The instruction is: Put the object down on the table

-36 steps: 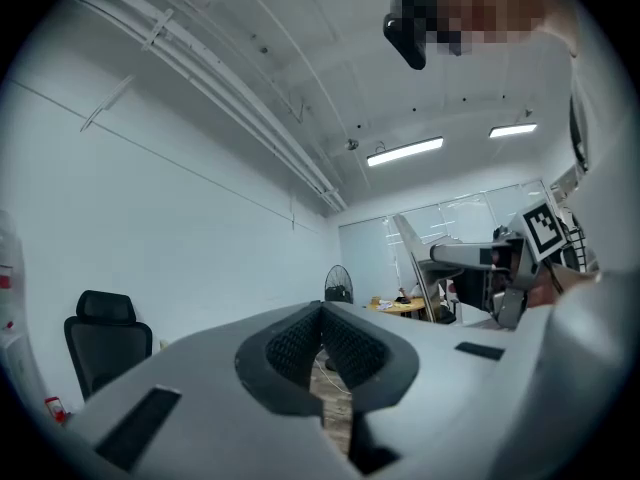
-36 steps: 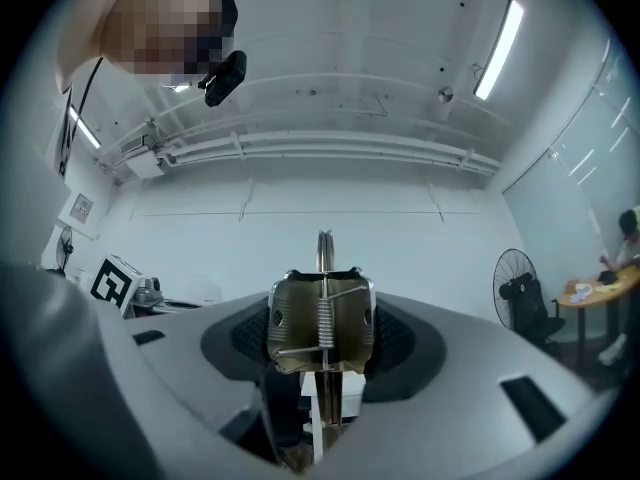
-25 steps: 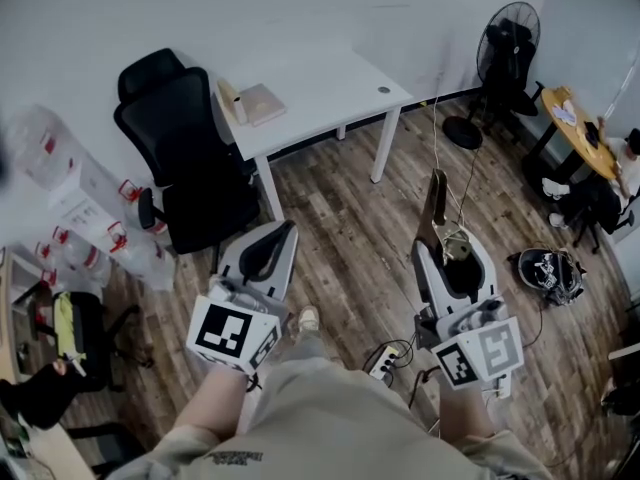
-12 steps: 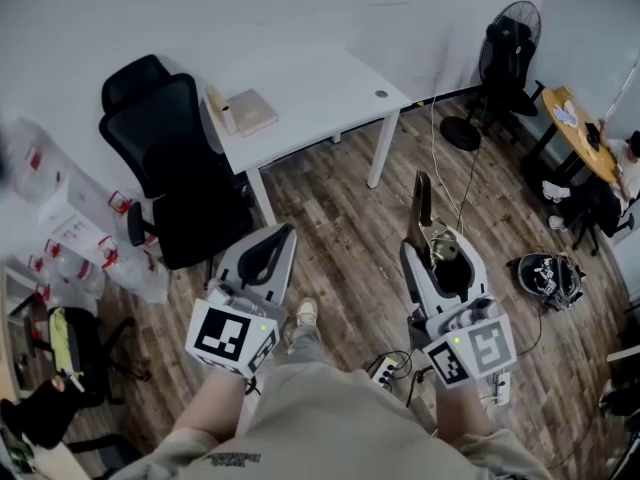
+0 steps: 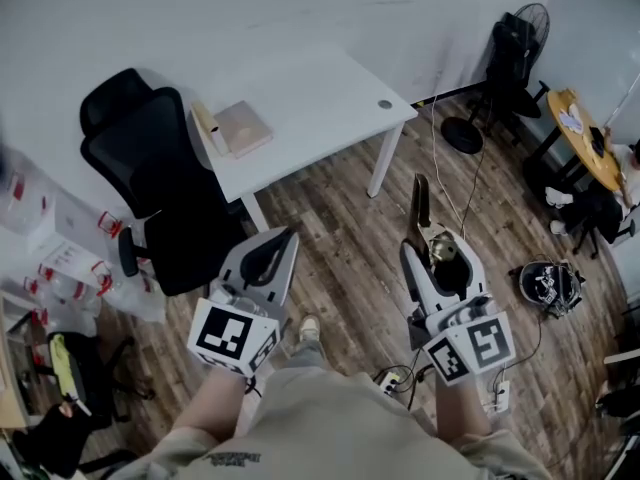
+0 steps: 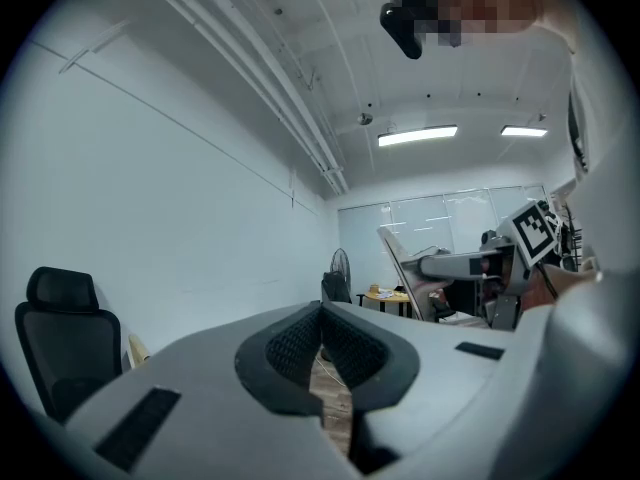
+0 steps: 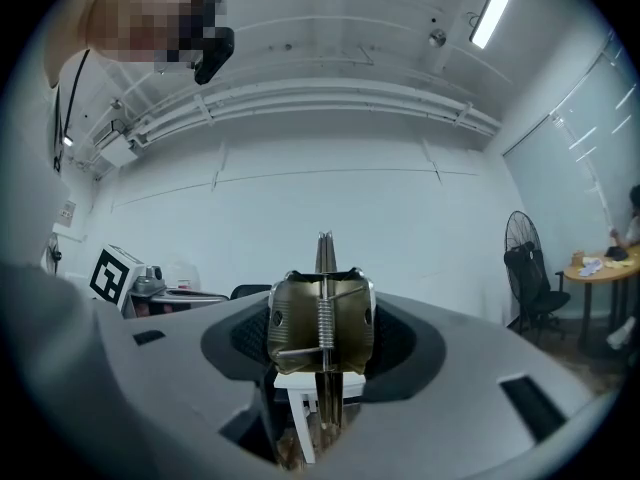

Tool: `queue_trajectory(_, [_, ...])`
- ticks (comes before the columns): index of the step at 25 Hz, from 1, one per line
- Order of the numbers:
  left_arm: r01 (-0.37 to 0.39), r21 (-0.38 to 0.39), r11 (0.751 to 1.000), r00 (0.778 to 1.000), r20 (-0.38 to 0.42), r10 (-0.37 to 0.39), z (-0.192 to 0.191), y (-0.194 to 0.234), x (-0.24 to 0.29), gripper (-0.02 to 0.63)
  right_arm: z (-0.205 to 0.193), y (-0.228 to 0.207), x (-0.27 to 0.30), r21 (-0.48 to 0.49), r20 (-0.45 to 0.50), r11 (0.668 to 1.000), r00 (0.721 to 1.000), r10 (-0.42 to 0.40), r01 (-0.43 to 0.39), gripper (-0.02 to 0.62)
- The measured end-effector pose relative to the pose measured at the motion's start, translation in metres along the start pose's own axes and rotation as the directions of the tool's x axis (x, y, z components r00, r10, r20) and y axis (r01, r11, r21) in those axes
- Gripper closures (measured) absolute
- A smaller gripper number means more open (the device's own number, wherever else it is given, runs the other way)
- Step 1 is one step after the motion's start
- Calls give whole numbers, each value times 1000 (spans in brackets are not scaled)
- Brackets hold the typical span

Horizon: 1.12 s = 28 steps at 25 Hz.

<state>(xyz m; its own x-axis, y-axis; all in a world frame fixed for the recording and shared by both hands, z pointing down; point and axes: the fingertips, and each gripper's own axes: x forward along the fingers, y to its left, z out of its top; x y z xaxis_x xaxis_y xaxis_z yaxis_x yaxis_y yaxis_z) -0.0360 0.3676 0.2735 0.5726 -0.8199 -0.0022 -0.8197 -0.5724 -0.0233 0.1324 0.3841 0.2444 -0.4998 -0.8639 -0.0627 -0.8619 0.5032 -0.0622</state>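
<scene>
My right gripper is shut on a brass-coloured spring clip, whose long flat handle sticks forward past the jaws. In the right gripper view the clip sits between the pads of the right gripper, its coil spring facing the camera. The left gripper is held level beside it, over the wooden floor, shut with nothing in it; its tips meet. The white table stands ahead, a short way beyond both grippers. The right gripper also shows in the left gripper view.
A tan book and a pale cylinder lie on the table's left part. A black office chair stands left of it. A fan, a round yellow table, a dark bag and a power strip are at right.
The table and chair have slid left and nearer in the head view. Both grippers keep their hold and spacing; the right one has come slightly up and left.
</scene>
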Motion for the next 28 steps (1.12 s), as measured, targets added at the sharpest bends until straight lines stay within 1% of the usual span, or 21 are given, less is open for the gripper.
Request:
queue_trajectory(6, [12, 12, 1000, 999, -32, -12, -8, 72, 55, 584, -12, -24, 86, -8, -47, 1000, 999, -14, 13, 368])
queue_trajectory(10, [34, 19, 999, 999, -37, -33, -7, 113, 89, 584, -19, -41, 140, -8, -74, 1000, 997, -14, 14, 368])
queue_trajectory(14, [45, 16, 999, 998, -43, -44, -15, 146, 111, 584, -27, -45, 180, 3, -83, 1000, 996, -10, 11, 368])
queue_trajectory(18, [45, -5, 999, 997, -58, -45, -25, 169, 129, 584, -35, -53, 206, 4, -98, 1000, 995, -21, 22, 368])
queue_trajectory(28, [58, 4, 998, 997, -58, -58, -36, 195, 181, 584, -50, -87, 250, 4, -103, 999, 994, -33, 34, 368])
